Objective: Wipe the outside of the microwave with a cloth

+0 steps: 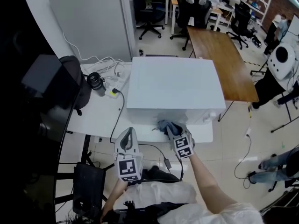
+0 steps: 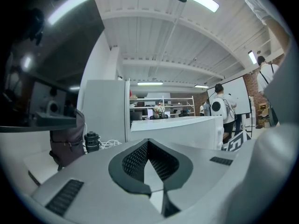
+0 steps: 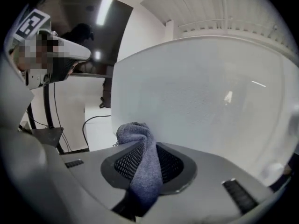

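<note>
The white microwave (image 1: 173,83) stands on a white table (image 1: 100,118). My right gripper (image 1: 173,129) is at the lower edge of its front face, shut on a grey-blue cloth (image 1: 164,125). In the right gripper view the cloth (image 3: 136,132) bunches out past the right gripper (image 3: 142,148) and lies close against the pale microwave wall (image 3: 210,97). My left gripper (image 1: 130,131) hovers at the table's front edge, left of the cloth and apart from the microwave. In its own view the left gripper (image 2: 148,143) is shut on nothing, and the microwave (image 2: 177,129) lies ahead to the right.
Left of the microwave are a black backpack (image 1: 77,85), a black cylinder (image 1: 96,82), white cables (image 1: 105,64) and a plug (image 1: 112,93). A dark monitor (image 1: 39,78) fills the left side. A wooden table (image 1: 224,62) and office chairs (image 1: 149,13) stand behind, with people at the far right.
</note>
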